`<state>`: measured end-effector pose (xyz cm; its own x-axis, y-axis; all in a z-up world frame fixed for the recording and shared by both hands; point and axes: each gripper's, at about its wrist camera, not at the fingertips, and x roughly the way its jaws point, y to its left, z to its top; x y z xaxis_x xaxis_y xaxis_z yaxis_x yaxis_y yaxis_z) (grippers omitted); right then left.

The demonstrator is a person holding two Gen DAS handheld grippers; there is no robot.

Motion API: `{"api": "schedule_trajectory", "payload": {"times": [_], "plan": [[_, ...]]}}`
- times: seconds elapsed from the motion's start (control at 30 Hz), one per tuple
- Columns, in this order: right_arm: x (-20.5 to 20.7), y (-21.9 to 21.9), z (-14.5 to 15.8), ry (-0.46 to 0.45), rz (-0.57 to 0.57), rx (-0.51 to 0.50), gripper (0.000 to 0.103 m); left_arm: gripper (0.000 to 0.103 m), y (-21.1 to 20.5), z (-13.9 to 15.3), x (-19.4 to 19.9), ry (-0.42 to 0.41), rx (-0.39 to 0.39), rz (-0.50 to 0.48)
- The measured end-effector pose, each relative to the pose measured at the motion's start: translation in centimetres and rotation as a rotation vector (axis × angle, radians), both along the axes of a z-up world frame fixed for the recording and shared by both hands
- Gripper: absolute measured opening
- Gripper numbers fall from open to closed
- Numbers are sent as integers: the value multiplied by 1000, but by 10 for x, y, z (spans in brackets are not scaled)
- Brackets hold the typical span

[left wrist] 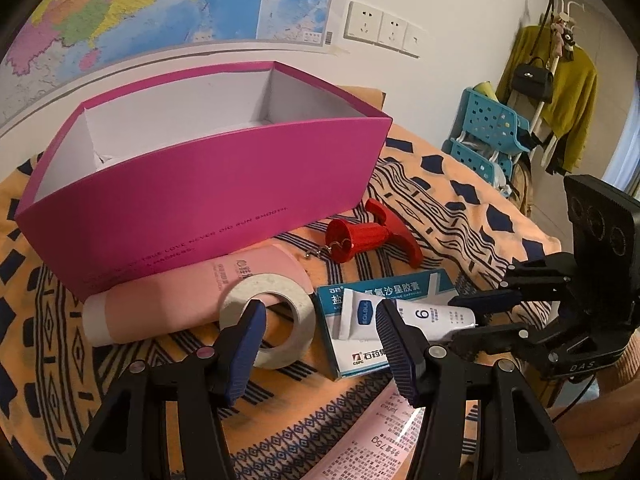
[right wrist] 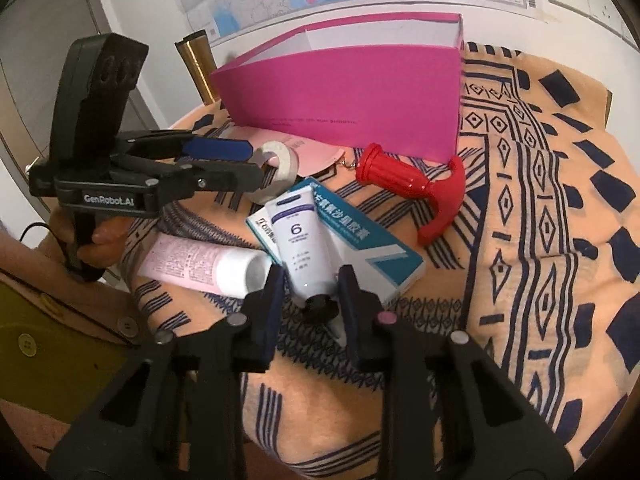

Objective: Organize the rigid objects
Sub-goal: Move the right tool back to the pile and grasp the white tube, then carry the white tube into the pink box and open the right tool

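Note:
An open magenta box [left wrist: 208,184] [right wrist: 352,92] stands at the back of the patterned cloth. In front lie a tape roll [left wrist: 276,320] [right wrist: 280,164], a pink tube [left wrist: 176,300], a red handled tool [left wrist: 372,238] [right wrist: 416,192], and a white tube marked 6 [right wrist: 304,248] [left wrist: 420,316] on a blue-white medicine box [right wrist: 360,248] [left wrist: 360,344]. A second pink tube [right wrist: 204,264] lies nearer. My left gripper [left wrist: 320,344] is open, one finger by the tape roll. My right gripper [right wrist: 312,296] is open around the white tube's black cap end.
The orange-and-navy cloth [right wrist: 540,240] covers the table, with bare cloth to the right. A wall map [left wrist: 180,8] and sockets [left wrist: 380,26] are behind. Blue baskets [left wrist: 488,132] and a coat rack stand beyond the table's right edge. A gold cylinder [right wrist: 198,68] stands left of the box.

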<state>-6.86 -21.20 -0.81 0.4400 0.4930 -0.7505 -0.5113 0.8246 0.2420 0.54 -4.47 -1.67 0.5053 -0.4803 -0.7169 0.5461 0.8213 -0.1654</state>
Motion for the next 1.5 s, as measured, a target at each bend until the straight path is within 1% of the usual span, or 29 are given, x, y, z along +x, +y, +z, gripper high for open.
{"api": "schedule_trajectory", "payload": {"times": [0.1, 0.2, 0.27, 0.33, 0.57, 0.7, 0.83, 0.87, 0.9, 0.97, 1.07, 1.3, 1.43, 1.5], "plan": [[2, -1, 2, -2, 1, 13, 29, 58, -2, -1, -1, 1, 2, -11], [6, -6, 6, 1, -3, 61, 28, 58, -5, 0, -2, -3, 2, -30], [8, -6, 9, -8, -7, 65, 28, 58, -8, 1, -2, -6, 0, -46], [10, -7, 15, -16, -7, 92, 27, 58, -12, 1, -3, -10, -2, -66], [21, -6, 34, -55, 1, 157, 27, 58, -25, 1, -8, -31, 18, -139], [28, 1, 41, -73, 21, 183, 27, 57, -33, 0, -8, -40, 35, -160], [37, 10, 42, -81, 28, 180, 27, 48, -33, 0, -2, -40, 33, -147], [38, 11, 43, -85, 26, 177, 27, 43, -32, 0, -1, -44, 33, -142], [39, 12, 43, -87, 24, 174, 27, 41, -31, 0, 0, -43, 31, -138], [42, 12, 43, -89, 15, 181, 27, 33, -26, 1, 3, -39, 18, -128], [47, 12, 42, -92, -6, 188, 27, 31, -22, 1, 7, -29, 1, -121], [57, 22, 35, -91, -18, 182, 28, 30, -24, -2, 12, -9, -5, -106], [59, 20, 38, -101, -34, 196, 28, 29, -23, 6, 15, -1, -41, -103], [62, 17, 45, -106, -38, 213, 28, 29, -24, 12, 17, -8, -55, -97]]}}
